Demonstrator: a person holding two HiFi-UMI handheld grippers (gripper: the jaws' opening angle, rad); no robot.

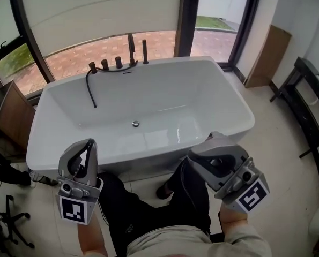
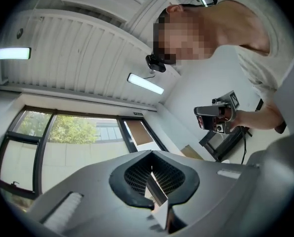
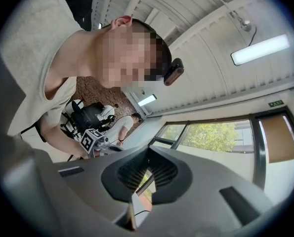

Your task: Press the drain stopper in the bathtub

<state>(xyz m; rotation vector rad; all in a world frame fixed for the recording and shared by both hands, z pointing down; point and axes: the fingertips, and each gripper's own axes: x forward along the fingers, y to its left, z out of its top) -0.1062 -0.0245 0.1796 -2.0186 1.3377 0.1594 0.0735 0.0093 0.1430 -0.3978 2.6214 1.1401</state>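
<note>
The white bathtub (image 1: pixel 52 143) fills the middle of the head view, and its small round metal drain stopper (image 1: pixel 135 123) sits on the tub floor. Both grippers are held low in front of the tub, close to my body and well short of the stopper. My left gripper (image 1: pixel 88 144) points upward with its jaws together and nothing between them (image 2: pixel 151 174). My right gripper (image 1: pixel 210 146) also tilts upward, jaws closed and empty (image 3: pixel 146 174). Each gripper view faces the ceiling and the person, so neither shows the tub.
Black faucet fittings and a hand-shower hose (image 1: pixel 116 63) stand on the tub's far rim. A brown cabinet (image 1: pixel 12 114) is at the left, a black rack (image 1: pixel 309 103) at the right, and a wooden panel (image 1: pixel 266 55) leans by the window. My dark-trousered legs (image 1: pixel 148 208) are between the grippers.
</note>
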